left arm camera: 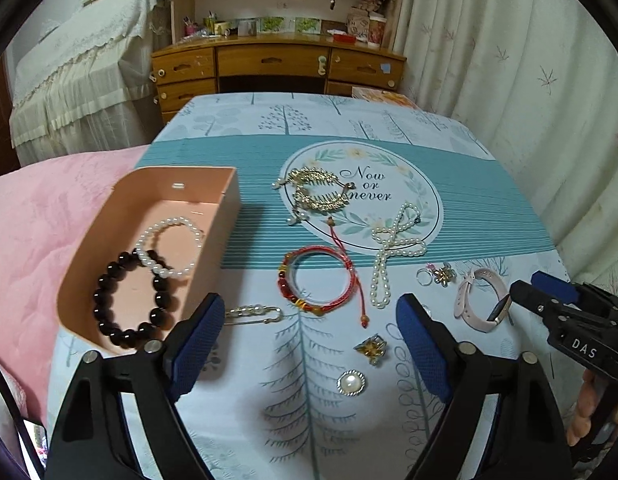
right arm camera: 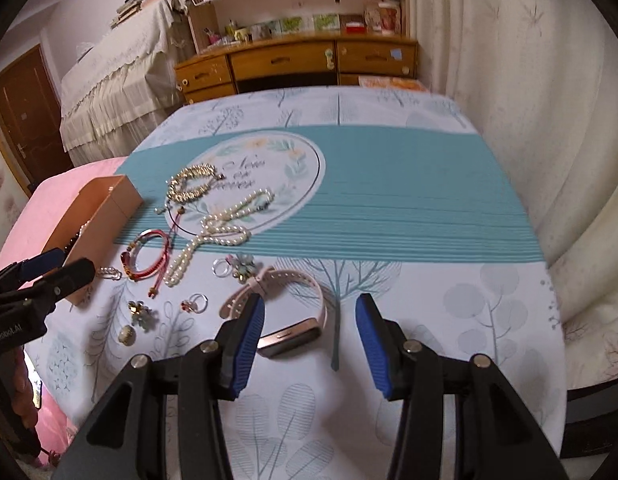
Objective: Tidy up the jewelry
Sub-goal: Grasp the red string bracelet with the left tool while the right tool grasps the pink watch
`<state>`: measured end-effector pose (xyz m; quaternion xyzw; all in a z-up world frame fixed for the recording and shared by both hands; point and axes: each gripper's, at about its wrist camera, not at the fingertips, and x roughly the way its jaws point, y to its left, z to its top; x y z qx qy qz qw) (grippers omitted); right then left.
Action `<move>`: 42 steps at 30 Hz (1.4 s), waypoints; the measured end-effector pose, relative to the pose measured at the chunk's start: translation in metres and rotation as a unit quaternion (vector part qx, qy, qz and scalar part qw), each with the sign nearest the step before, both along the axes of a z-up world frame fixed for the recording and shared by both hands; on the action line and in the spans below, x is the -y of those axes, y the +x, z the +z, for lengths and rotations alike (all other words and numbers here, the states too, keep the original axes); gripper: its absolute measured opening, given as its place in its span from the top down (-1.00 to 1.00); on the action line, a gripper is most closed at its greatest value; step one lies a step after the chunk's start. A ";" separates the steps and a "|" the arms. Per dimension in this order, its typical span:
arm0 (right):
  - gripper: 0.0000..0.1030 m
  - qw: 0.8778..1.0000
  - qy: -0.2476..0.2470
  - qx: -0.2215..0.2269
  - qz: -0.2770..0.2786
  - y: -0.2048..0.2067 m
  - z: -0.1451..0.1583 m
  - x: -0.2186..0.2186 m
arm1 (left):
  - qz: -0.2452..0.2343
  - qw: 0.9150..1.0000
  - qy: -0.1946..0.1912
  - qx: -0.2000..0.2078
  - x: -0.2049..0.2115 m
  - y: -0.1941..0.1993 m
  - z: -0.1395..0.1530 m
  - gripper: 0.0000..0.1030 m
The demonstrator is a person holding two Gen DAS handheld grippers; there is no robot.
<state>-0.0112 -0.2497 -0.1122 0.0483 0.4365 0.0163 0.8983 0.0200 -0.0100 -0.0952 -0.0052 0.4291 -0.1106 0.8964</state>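
Observation:
A peach box (left arm camera: 213,196) at the left holds a black bead bracelet (left arm camera: 109,280) and a white pearl bracelet (left arm camera: 149,258). On the cloth lie a red cord bracelet (left arm camera: 351,280), a pearl necklace (left arm camera: 383,248), a gold leaf piece (left arm camera: 315,190), a pearl pin (left arm camera: 251,314), a pearl brooch (left arm camera: 351,383), a gold flower brooch (left arm camera: 372,349), rings (left arm camera: 435,274) and a pink watch (right arm camera: 293,312). My left gripper (left arm camera: 311,344) is open above the cloth near the red bracelet. My right gripper (right arm camera: 311,338) is open just above the watch.
The table (right arm camera: 429,216) wears a teal and white cloth. A pink bedspread (left arm camera: 49,220) lies left of it. A wooden desk (left arm camera: 277,60) stands behind, and curtains (left arm camera: 529,80) hang at the right.

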 end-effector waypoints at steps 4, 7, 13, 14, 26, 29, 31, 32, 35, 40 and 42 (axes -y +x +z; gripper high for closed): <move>0.07 1.000 0.007 -0.013 0.006 0.012 -0.008 0.005 | -0.010 1.000 0.010 -0.022 0.011 0.013 -0.010 -0.36; 0.08 1.000 0.005 -0.021 0.013 0.021 -0.013 0.007 | -0.021 0.999 0.026 -0.043 0.020 0.024 -0.020 -0.15; 0.49 0.998 0.005 -0.049 0.035 0.040 -0.023 0.007 | -0.029 0.996 0.032 -0.079 0.034 0.047 -0.032 -0.04; 0.59 0.998 0.004 -0.055 0.041 0.042 -0.025 0.006 | -0.031 0.995 0.032 -0.086 0.036 0.050 -0.034 -0.04; 0.89 0.997 0.024 -0.043 0.065 0.039 -0.028 0.005 | -0.034 0.989 0.031 -0.143 0.049 0.074 -0.045 0.32; 0.89 0.997 0.028 -0.039 0.067 0.039 -0.028 0.006 | -0.023 0.986 -0.001 -0.164 0.042 0.083 -0.045 0.32; 0.89 0.996 0.034 -0.038 0.068 0.039 -0.028 0.008 | -0.014 0.984 -0.023 -0.176 0.037 0.087 -0.045 0.32; 0.89 0.996 0.037 -0.037 0.068 0.038 -0.028 0.008 | -0.009 0.983 -0.032 -0.180 0.035 0.089 -0.045 0.32; 0.89 0.996 0.042 -0.033 0.069 0.037 -0.029 0.010 | 0.013 0.983 -0.029 -0.183 0.033 0.095 -0.045 0.36; 0.89 0.996 0.054 -0.030 0.069 0.036 -0.030 0.013 | 0.008 0.984 0.032 -0.175 0.054 0.103 -0.046 0.37; 0.89 0.995 0.059 -0.029 0.068 0.036 -0.030 0.014 | 0.009 0.984 0.046 -0.173 0.059 0.107 -0.046 0.41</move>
